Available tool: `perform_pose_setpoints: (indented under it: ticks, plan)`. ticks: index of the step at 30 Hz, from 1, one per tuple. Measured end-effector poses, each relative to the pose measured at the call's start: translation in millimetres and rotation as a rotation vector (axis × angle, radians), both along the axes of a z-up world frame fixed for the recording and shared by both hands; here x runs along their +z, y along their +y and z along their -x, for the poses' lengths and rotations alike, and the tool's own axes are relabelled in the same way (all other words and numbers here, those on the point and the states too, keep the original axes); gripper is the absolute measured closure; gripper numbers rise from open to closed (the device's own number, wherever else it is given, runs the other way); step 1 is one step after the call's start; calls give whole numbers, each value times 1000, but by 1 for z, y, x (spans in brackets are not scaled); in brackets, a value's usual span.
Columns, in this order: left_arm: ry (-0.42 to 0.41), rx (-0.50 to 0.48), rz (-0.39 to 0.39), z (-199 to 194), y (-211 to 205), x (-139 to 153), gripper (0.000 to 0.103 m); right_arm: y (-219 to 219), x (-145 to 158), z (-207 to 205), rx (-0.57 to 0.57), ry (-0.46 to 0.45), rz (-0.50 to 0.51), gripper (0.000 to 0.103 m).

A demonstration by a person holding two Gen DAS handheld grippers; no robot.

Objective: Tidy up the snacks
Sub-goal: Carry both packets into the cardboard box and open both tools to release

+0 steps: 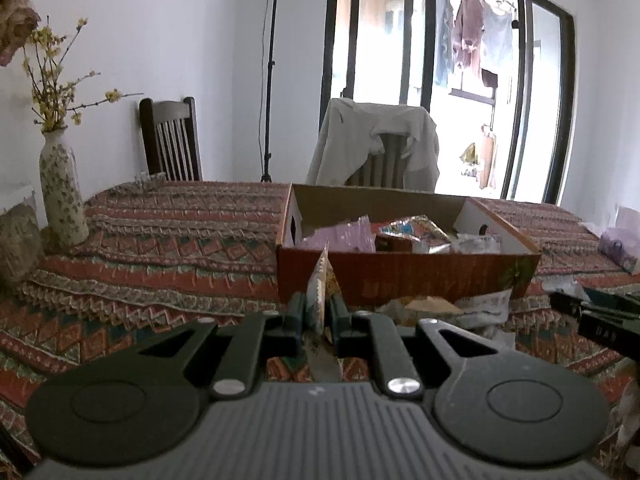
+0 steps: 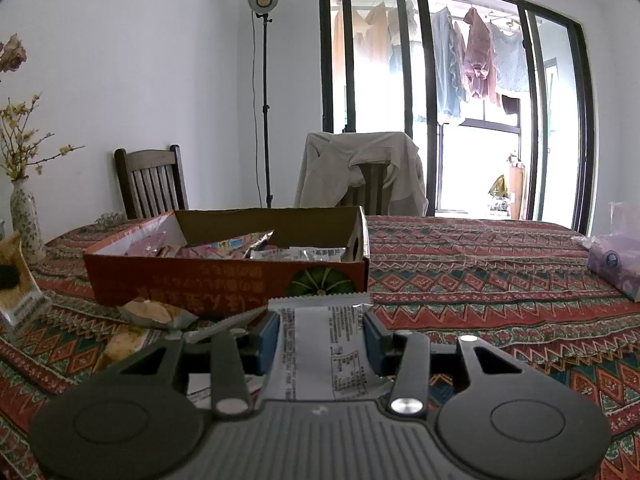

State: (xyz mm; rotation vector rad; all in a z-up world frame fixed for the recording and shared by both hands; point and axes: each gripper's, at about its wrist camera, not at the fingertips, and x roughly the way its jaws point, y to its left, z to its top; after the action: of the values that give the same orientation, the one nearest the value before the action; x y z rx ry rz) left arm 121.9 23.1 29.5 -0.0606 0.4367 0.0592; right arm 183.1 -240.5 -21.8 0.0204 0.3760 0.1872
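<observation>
Left wrist view: a thin snack packet (image 1: pixel 322 284) stands edge-on, pinched between the nearly closed left tongs (image 1: pixel 318 316), just in front of the cardboard box (image 1: pixel 400 276). Right wrist view: a white sachet (image 2: pixel 320 344) lies flat between the right tongs (image 2: pixel 322 334), whose blue pads (image 2: pixel 269 338) press its two long edges; its crimped end reaches toward the box front (image 2: pixel 224 284).

Judging by the snacks already inside the box, the step in hand is carrying both packets over the near wall and dropping them in. To do it well, lift each packet clear of the rim before moving forward (the sachet is floppy and could catch on the cardboard), then release over a bare patch inside.

Before the box, other loose packets (image 2: pixel 154 312) lie on the tabletop (image 2: pixel 480 280). Left of the box stands a flowered vase (image 1: pixel 62 196); behind it, a chair draped with a jacket (image 1: pixel 376 144).
</observation>
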Motion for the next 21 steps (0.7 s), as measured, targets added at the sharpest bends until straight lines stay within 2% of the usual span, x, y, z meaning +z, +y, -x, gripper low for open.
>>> perform_pose_setpoints:
  ticks: [6, 10, 15, 21]
  plan:
    - [-17, -11, 7, -4, -1, 5, 90, -2, 1, 1, -3, -7, -2, 59]
    - [-49, -23, 17, -14, -3, 14, 90, 1, 6, 5, -2, -48, 1, 59]
    - [-86, -52, 21, -36, -13, 27, 90, 3, 27, 0, 7, -89, 7, 59]
    - [-116, -55, 51, -73, -19, 41, 90, 11, 57, -31, 22, -132, 7, 59]
